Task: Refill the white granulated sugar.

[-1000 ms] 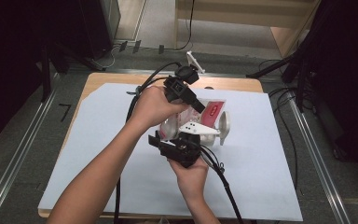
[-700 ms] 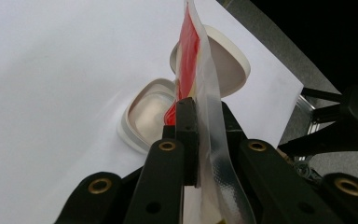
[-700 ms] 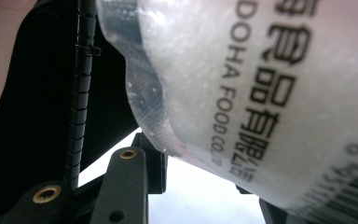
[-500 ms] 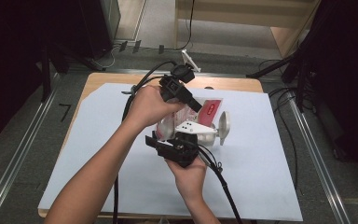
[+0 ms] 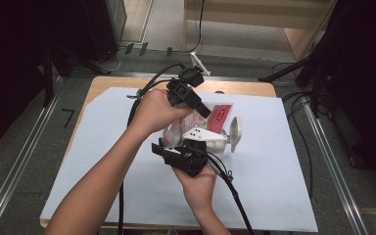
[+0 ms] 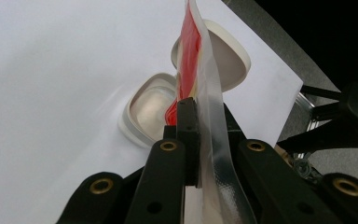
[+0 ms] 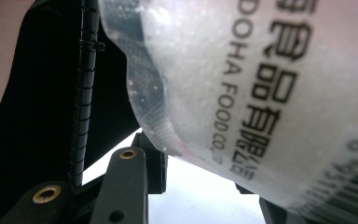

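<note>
Above the white-covered table (image 5: 103, 147), the left gripper (image 6: 193, 116) pinches the clear red-labelled plastic pouch (image 5: 215, 117) by its edge; the right gripper (image 5: 196, 142) clamps its fingers around its body.

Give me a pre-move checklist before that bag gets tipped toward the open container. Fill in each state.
1. Left gripper clamped on the bag's sealed edge: ok, jaws shut on the film.
2. Right gripper gripping the bag's body: ok, jaws bracket the printed plastic.
3. White container open: ok, its lid stands raised behind it.
4. Container below the bag: ok, it sits on the white sheet beneath the hands.
5. Bag already opened: cannot tell.
6. Cables clear of the container: ok in the high view.
</note>
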